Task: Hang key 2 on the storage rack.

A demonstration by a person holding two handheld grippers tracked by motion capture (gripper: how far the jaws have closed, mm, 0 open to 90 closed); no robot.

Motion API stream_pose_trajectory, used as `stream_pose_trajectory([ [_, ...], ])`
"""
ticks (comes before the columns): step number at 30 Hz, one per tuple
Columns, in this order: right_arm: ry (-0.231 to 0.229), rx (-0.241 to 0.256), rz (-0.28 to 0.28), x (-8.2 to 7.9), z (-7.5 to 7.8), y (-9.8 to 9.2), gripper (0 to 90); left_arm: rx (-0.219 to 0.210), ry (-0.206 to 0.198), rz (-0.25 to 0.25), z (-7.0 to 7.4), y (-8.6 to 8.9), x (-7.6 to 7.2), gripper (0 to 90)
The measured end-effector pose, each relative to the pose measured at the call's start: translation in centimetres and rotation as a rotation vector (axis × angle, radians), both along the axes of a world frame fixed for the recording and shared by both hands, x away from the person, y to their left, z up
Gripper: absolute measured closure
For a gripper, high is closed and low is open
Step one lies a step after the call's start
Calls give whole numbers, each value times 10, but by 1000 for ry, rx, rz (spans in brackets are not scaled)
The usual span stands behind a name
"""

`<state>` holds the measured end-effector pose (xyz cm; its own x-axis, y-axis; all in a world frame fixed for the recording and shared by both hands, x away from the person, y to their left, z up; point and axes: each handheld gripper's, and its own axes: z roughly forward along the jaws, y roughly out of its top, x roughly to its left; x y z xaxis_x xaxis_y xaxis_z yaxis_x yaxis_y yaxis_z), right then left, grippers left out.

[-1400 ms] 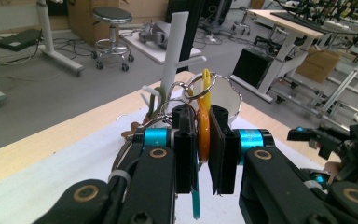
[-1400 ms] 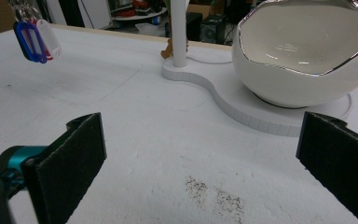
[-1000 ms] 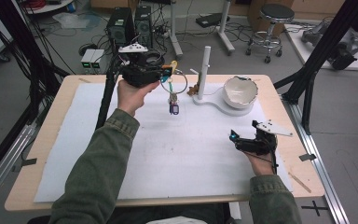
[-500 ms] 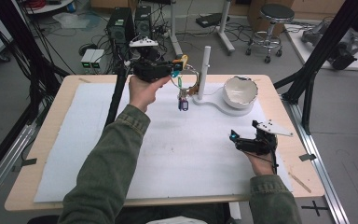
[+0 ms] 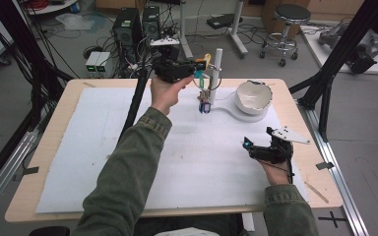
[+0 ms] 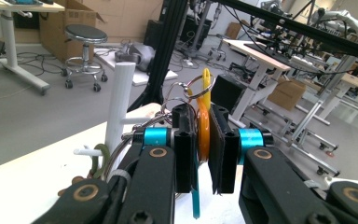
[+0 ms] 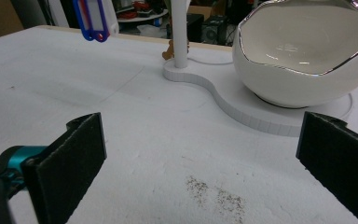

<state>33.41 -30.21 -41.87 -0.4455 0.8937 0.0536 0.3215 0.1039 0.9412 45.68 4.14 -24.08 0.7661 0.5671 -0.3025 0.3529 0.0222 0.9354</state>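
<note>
My left gripper (image 5: pixel 198 64) is raised at the far side of the table, shut on an orange key tag (image 6: pixel 204 133) right beside the white post (image 5: pixel 216 66). A metal key ring (image 6: pixel 189 88) loops above the jaws, and a blue tag (image 5: pixel 205 107) dangles below the bunch over the mat. In the left gripper view the post (image 6: pixel 121 95) stands just left of the jaws, with a green loop (image 6: pixel 99 156) on its side peg. My right gripper (image 5: pixel 256 140) rests low at the right, open, with nothing between its pads (image 7: pixel 77 149).
A white bowl (image 5: pixel 253 95) with a jagged rim sits on the white base (image 7: pixel 242 105) that also carries the post (image 7: pixel 179 32). A white mat (image 5: pixel 88 147) covers the tabletop. Black frame legs, a stool and cables surround the table.
My left gripper has carried the key bunch to the right and farther away, up to the post. The right gripper has stayed in place.
</note>
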Motion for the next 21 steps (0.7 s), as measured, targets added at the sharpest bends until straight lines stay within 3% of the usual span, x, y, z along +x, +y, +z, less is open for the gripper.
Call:
stream_pose_trajectory([
  [21,0,-2,6,0,0,0,5,-78,29,28,-15,-11,20,815],
])
